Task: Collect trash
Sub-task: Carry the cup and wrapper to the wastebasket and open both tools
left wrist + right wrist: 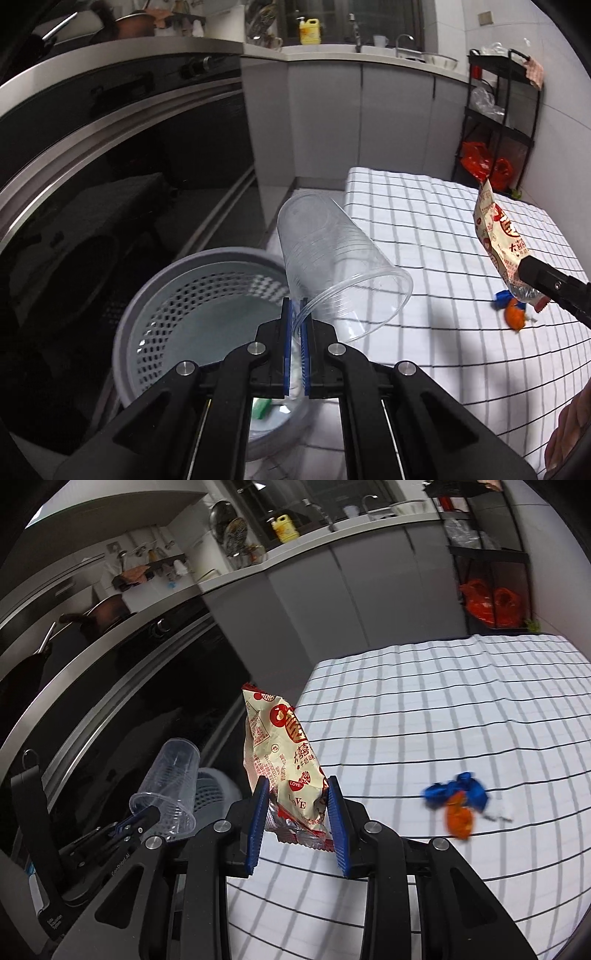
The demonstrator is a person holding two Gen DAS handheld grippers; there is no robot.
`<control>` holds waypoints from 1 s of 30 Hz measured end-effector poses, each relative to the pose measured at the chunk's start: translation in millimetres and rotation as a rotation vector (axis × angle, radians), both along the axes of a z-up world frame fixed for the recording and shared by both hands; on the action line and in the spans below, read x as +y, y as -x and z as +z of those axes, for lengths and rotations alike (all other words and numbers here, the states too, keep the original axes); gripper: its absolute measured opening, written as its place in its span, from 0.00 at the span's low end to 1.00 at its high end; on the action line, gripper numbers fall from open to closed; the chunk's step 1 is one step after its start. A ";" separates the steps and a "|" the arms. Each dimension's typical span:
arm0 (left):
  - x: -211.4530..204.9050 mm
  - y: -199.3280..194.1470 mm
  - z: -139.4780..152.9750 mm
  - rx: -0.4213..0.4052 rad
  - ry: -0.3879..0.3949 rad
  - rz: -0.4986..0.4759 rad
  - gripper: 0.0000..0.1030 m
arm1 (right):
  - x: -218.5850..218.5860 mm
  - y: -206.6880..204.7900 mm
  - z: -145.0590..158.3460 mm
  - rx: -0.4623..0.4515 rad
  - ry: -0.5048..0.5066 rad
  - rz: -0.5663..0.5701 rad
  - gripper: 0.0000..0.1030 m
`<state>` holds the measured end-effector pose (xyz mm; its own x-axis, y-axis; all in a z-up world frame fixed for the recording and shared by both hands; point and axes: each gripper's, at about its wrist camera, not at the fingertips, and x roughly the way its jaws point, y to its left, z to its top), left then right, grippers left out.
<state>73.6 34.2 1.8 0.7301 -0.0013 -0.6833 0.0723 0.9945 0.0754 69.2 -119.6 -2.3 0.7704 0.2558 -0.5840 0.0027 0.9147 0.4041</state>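
Note:
My left gripper (pixel 297 314) is shut on the rim of a clear plastic cup (pixel 332 258), which tilts up and away over the edge of a grey perforated bin (pixel 162 295). The right wrist view shows the same cup (pixel 166 786) pinched in the left gripper (pixel 146 816) above the bin (pixel 214 786). My right gripper (pixel 297 797) is shut on a cream and red snack wrapper (pixel 280 753), held upright above the checked cloth. In the left wrist view that wrapper (pixel 498 240) hangs at the right edge in the right gripper (pixel 532 277).
A white cloth with a dark grid (pixel 443 720) covers the table. Blue and orange wrappers (pixel 456 805) lie crumpled on it, also seen as small scraps (pixel 513 310). A dark oven front (pixel 110 166) stands on the left. A black shelf rack with red bags (pixel 491 158) stands behind the table.

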 end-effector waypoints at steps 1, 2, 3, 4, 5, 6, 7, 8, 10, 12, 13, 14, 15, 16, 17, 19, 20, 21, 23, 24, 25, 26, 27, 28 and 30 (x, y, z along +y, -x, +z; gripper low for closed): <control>7.5 0.3 0.2 0.003 -0.002 0.008 0.05 | 9.5 -3.7 -0.6 0.002 -0.001 0.018 0.30; 16.4 1.2 0.0 0.005 -0.004 0.020 0.05 | 20.6 -8.3 -1.2 0.004 0.000 0.040 0.30; 25.5 2.6 -0.5 0.006 -0.009 0.034 0.05 | 30.2 -11.4 -1.6 0.006 0.002 0.057 0.30; 32.8 3.0 -1.0 0.008 -0.010 0.046 0.05 | 41.8 -15.0 -2.5 0.007 0.004 0.077 0.30; 40.0 2.5 -1.6 0.012 -0.009 0.058 0.05 | 51.5 -18.0 -2.7 0.008 0.004 0.095 0.30; 48.4 2.4 -2.5 0.016 -0.008 0.071 0.05 | 59.4 -20.3 -3.3 0.009 0.003 0.108 0.30; 57.4 2.2 -3.7 0.019 -0.008 0.086 0.05 | 67.6 -23.2 -3.7 0.010 0.002 0.124 0.30; 63.9 1.9 -4.8 0.022 -0.008 0.097 0.05 | 77.2 -26.6 -4.3 0.013 0.000 0.142 0.30; 77.5 1.8 -8.1 0.031 -0.007 0.116 0.05 | 92.3 -31.4 -5.9 0.018 0.006 0.168 0.30; 88.2 0.9 -11.5 0.043 -0.002 0.128 0.05 | 107.4 -35.9 -9.5 0.026 0.016 0.190 0.30; 90.6 0.7 -12.6 0.048 0.000 0.129 0.05 | 113.0 -37.8 -11.4 0.031 0.019 0.198 0.30; 94.2 0.4 -14.3 0.055 0.001 0.130 0.05 | 118.0 -39.4 -13.7 0.037 0.021 0.207 0.30; 95.6 -1.1 -15.2 0.060 0.002 0.131 0.05 | 123.1 -41.8 -15.8 0.044 0.024 0.214 0.30; 98.7 -1.6 -16.8 0.068 0.003 0.131 0.05 | 127.9 -44.4 -17.9 0.052 0.026 0.221 0.30; 101.7 -1.9 -18.3 0.074 0.004 0.133 0.05 | 132.9 -46.0 -20.9 0.058 0.027 0.227 0.30; 106.2 -4.8 -20.7 0.089 0.008 0.137 0.05 | 140.0 -49.4 -25.2 0.071 0.030 0.237 0.30; 109.4 -5.5 -22.1 0.097 0.015 0.141 0.05 | 143.5 -51.2 -27.5 0.078 0.033 0.242 0.30; 112.0 -4.7 -23.5 0.103 0.021 0.144 0.05 | 146.6 -54.7 -28.8 0.084 0.035 0.246 0.30; 116.4 -6.6 -25.6 0.118 0.031 0.153 0.05 | 153.9 -58.2 -32.6 0.095 0.042 0.256 0.30; 118.8 -7.6 -26.6 0.126 0.034 0.157 0.05 | 158.3 -59.2 -34.1 0.100 0.047 0.260 0.30; 120.7 -8.1 -27.6 0.131 0.037 0.159 0.05 | 160.5 -60.8 -35.3 0.104 0.053 0.262 0.30; 121.8 -7.7 -28.3 0.134 0.039 0.160 0.05 | 163.9 -62.3 -37.1 0.109 0.059 0.266 0.30; 122.8 -8.4 -29.1 0.139 0.041 0.161 0.05 | 165.8 -62.5 -38.5 0.112 0.063 0.270 0.30; 123.3 -7.8 -29.7 0.142 0.040 0.162 0.05 | 167.9 -65.0 -40.6 0.117 0.069 0.272 0.30; 123.4 -7.6 -30.7 0.149 0.036 0.163 0.05 | 171.8 -66.8 -44.2 0.125 0.083 0.275 0.30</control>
<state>81.2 157.5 -28.9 0.6139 0.0824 -0.7851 -0.0821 0.9958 0.0404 136.0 52.2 -46.5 0.5999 0.3918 -0.6976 -0.2043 0.9180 0.3399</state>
